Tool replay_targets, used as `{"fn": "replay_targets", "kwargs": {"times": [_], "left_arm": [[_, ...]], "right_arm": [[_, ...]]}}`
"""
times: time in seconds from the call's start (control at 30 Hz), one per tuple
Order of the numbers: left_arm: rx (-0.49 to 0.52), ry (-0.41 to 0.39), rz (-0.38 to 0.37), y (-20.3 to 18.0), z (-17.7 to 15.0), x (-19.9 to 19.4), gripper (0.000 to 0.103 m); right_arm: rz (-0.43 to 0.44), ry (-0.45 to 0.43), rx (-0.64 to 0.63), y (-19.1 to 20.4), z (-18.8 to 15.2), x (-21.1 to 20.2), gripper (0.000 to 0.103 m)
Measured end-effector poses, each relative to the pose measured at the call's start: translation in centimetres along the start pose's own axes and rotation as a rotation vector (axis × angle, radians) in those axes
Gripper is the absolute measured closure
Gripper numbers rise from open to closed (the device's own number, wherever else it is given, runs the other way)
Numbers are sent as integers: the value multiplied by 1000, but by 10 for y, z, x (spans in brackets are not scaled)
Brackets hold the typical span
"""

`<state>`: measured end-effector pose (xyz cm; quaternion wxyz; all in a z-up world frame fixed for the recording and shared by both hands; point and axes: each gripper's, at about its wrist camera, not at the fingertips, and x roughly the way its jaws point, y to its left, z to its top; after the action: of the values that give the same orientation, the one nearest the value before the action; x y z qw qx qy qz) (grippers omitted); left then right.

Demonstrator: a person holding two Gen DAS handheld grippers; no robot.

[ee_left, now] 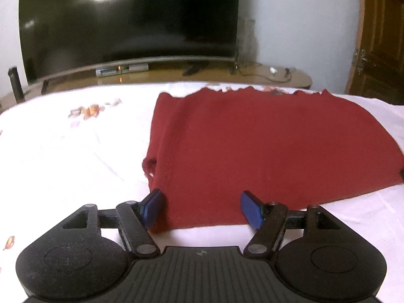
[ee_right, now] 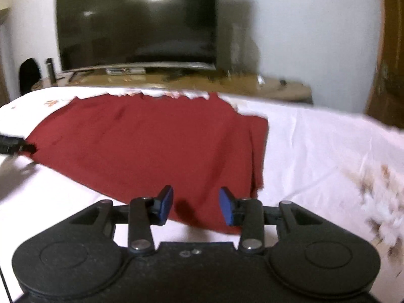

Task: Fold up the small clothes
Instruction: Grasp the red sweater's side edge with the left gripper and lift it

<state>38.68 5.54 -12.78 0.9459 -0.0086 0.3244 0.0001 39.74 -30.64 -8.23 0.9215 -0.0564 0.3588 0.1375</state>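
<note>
A dark red garment (ee_left: pixel 265 149) lies flat on a bed with a white sheet (ee_left: pixel 63 156); it also shows in the right wrist view (ee_right: pixel 151 146). My left gripper (ee_left: pixel 202 208) is open, its blue pads just above the garment's near left edge, holding nothing. My right gripper (ee_right: pixel 196 205) is open over the garment's near right edge, also empty. The tip of the left gripper (ee_right: pixel 15 145) shows at the far left of the right wrist view, by the garment's left edge. The garment's far hem is jagged.
A large black TV (ee_left: pixel 131 17) stands on a wooden cabinet (ee_left: pixel 227 74) beyond the bed's far edge. A wooden door (ee_left: pixel 378 38) is at the right. The sheet has floral prints at the left (ee_left: pixel 88 109) and the right (ee_right: pixel 378 202).
</note>
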Motion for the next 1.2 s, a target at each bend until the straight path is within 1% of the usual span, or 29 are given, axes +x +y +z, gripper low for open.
{"fn": "replay_targets", "kwargs": {"times": [0.03,0.07,0.13,0.17,0.2,0.27,0.4,0.43,0.5,0.6,0.67,0.77,0.87,0.93,0.97,1.0,1.07,1.1,1.13,1.17,1.2], "left_arm": [[6,8,5,-1,2,0,35],[8,17,16,-2,4,-2,35],[-7,32,42,2,7,-9,35],[-33,37,38,6,7,-14,35],[-87,33,22,13,7,-20,35],[-234,44,-40,28,1,-28,35],[-547,85,-169,50,-22,-23,36],[-605,74,-180,53,-27,-20,43],[-692,68,-198,57,-31,-12,52],[-814,36,-221,62,-38,-2,54],[-853,6,-236,60,-41,3,53],[-902,-25,-239,53,-50,1,53],[-924,-56,-217,46,-53,2,54],[-1001,-64,-226,53,-49,14,54],[-1017,-63,-231,57,-47,17,54],[-1023,-62,-233,57,-44,23,54],[-993,-71,-222,52,-42,25,54],[-976,-73,-220,49,-43,22,56],[-968,-73,-211,47,-46,20,75],[-976,-63,-199,49,-51,20,88],[-994,-59,-213,53,-59,20,93]], "right_arm": [[-16,55,11,-4,-3,13,66],[-12,26,18,-6,-6,13,66],[-23,41,33,-5,-1,10,66],[-29,31,45,-5,0,4,65],[-30,18,55,-4,1,-1,64],[-24,-11,96,-5,0,-11,63],[13,-43,201,-10,-2,-19,63],[16,-51,206,-7,-1,-20,63],[27,-56,207,0,1,-22,63],[53,-62,202,11,3,-21,63],[72,-60,203,19,5,-19,63],[90,-62,205,25,7,-18,63],[102,-61,208,28,7,-16,63],[115,-58,220,29,9,-12,63],[119,-54,225,30,11,-9,63],[121,-51,229,31,14,-4,63],[126,-62,246,32,20,2,63],[131,-67,257,32,23,5,63],[136,-70,265,32,26,8,64],[137,-72,269,33,29,10,65],[137,-74,267,34,31,12,69]]}}
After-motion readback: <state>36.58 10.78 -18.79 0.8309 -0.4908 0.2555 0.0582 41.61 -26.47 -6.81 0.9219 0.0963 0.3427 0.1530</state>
